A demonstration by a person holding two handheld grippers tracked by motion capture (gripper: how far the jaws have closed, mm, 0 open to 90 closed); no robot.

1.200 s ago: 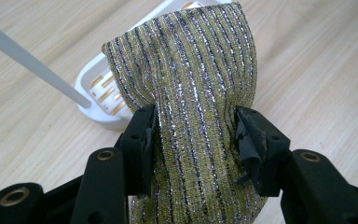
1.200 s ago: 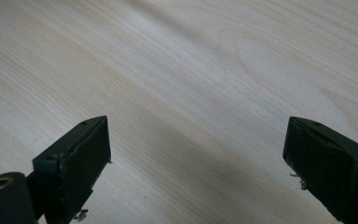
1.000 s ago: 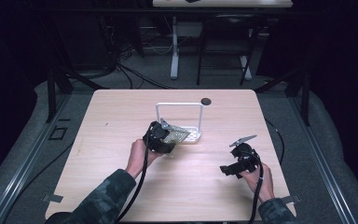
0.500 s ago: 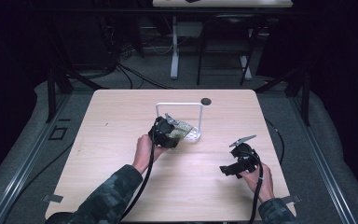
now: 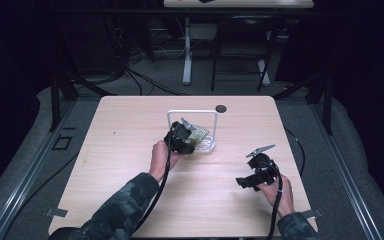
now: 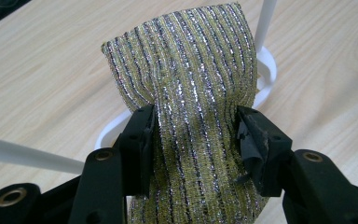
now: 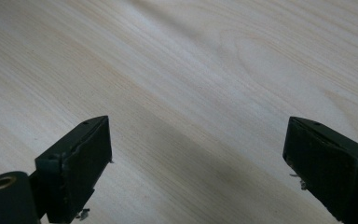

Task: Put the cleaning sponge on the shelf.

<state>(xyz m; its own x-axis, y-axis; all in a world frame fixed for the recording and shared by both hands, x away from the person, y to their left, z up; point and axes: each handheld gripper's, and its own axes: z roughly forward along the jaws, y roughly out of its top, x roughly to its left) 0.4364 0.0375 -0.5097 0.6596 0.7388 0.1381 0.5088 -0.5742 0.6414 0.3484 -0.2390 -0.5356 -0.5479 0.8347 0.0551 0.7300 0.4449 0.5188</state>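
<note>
High view: the left gripper (image 5: 182,140) has carried the glittery gold-and-silver striped knit cloth (image 5: 197,135) a bit further over the white wire rack (image 5: 192,113) on the pale wood worktop (image 5: 125,125), so I'd guess hanging comes next. The right gripper (image 5: 254,172) hasn't budged.

Left gripper view: jaws pinching the cloth (image 6: 193,116).

Right gripper view: jaws spread wide over bare worktop (image 7: 191,70).

a lab-like recording space: a bare wooden table (image 5: 130,150), dark surroundings, floor cables (image 5: 145,80), metal framing (image 5: 60,95).
</note>
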